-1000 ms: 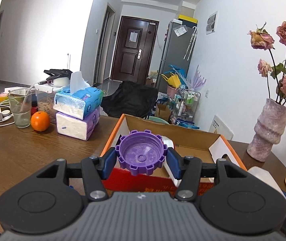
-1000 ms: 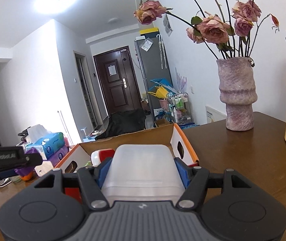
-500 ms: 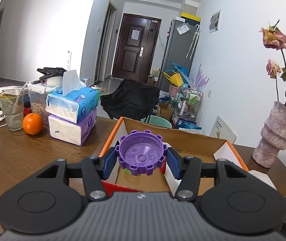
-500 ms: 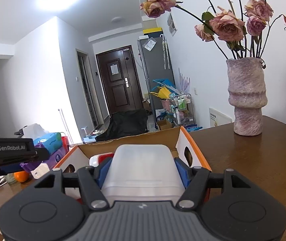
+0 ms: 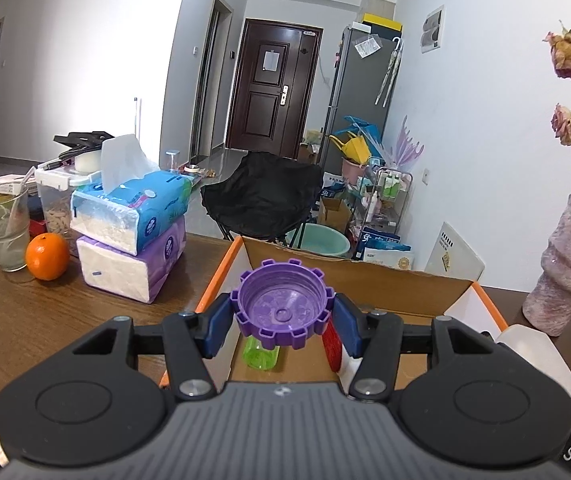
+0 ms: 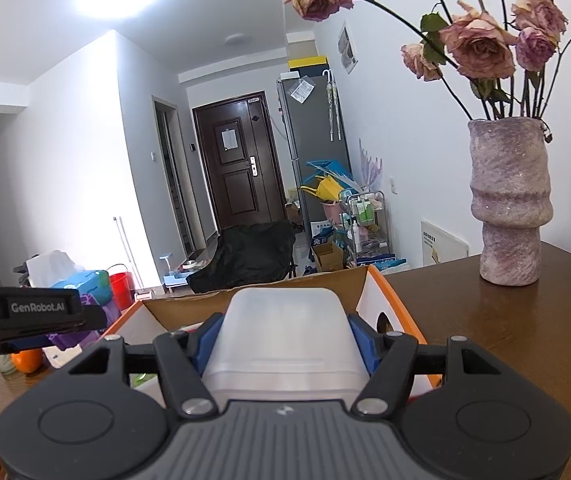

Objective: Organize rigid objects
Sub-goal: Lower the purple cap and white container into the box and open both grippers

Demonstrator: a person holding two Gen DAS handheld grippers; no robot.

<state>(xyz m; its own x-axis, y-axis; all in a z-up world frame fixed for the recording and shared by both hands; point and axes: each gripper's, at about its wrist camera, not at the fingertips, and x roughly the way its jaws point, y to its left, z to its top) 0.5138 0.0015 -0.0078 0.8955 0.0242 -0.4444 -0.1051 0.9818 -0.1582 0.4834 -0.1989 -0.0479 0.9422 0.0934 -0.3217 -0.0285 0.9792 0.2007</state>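
My left gripper [image 5: 283, 322] is shut on a purple toothed cap [image 5: 283, 304] and holds it above the near left part of an open cardboard box [image 5: 369, 276] with orange edges. A green bottle [image 5: 261, 354] and a red item [image 5: 331, 346] lie in the box below it. My right gripper [image 6: 285, 338] is shut on a translucent white plastic box [image 6: 285, 336], held at the near side of the same cardboard box [image 6: 381, 292]. The left gripper's body [image 6: 25, 314] shows at the left of the right wrist view.
Two stacked tissue packs [image 5: 133, 236], an orange [image 5: 47, 256], a glass [image 5: 3, 232] and a food jar [image 5: 55, 204] stand on the wooden table at left. A vase with dried roses [image 6: 509, 200] stands at right, also in the left wrist view [image 5: 565, 264].
Both grippers moved forward over the cardboard box with their objects still held. The left one now hangs over the box interior, so the green bottle shows beneath the cap.
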